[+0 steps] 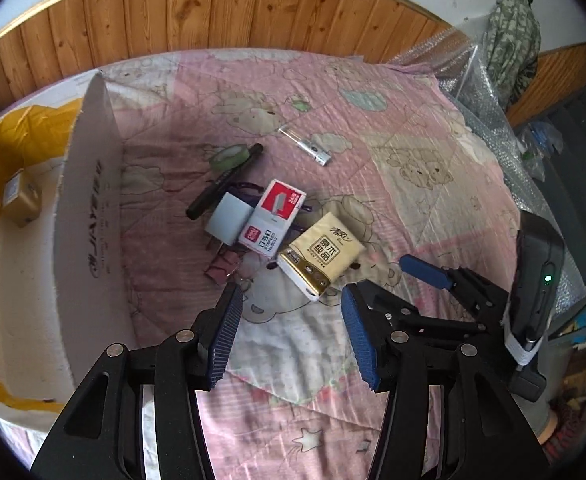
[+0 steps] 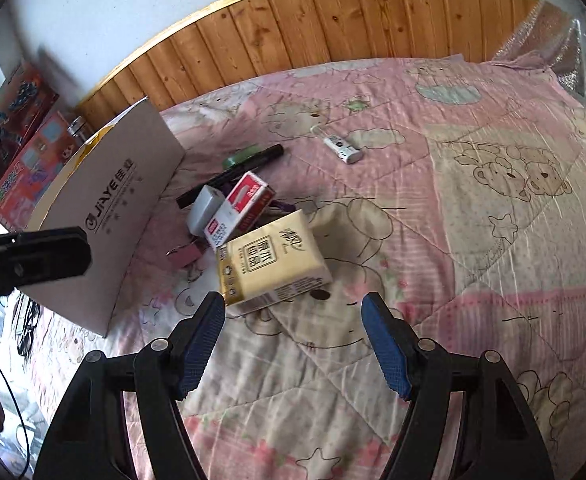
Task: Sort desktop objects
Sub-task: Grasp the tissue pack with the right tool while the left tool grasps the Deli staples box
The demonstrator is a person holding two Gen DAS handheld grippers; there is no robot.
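Note:
A pile of small objects lies on a pink quilt. A yellow tissue pack [image 1: 321, 257] [image 2: 273, 264] lies nearest. Behind it are a red-and-white staples box [image 1: 274, 217] [image 2: 239, 208], a white charger [image 1: 229, 220] [image 2: 205, 208], a black marker [image 1: 225, 180] [image 2: 233, 174], a green tape roll [image 1: 229, 158] [image 2: 241, 157] and a pink clip [image 1: 221, 266] [image 2: 185, 257]. A small white tube [image 1: 307, 147] [image 2: 339, 145] lies apart. My left gripper [image 1: 289, 308] is open and empty above the quilt. My right gripper [image 2: 293, 308] is open and empty just short of the tissue pack; it also shows in the left wrist view [image 1: 425, 270].
An open cardboard box [image 1: 89, 208] [image 2: 121, 216] with a yellow lining stands left of the pile; a gold pack [image 1: 21, 198] lies inside. Toy boxes [image 2: 25, 148] stand beyond it. Wood panelling [image 1: 221, 8] backs the bed. Bubble wrap [image 1: 493, 120] lies at the right.

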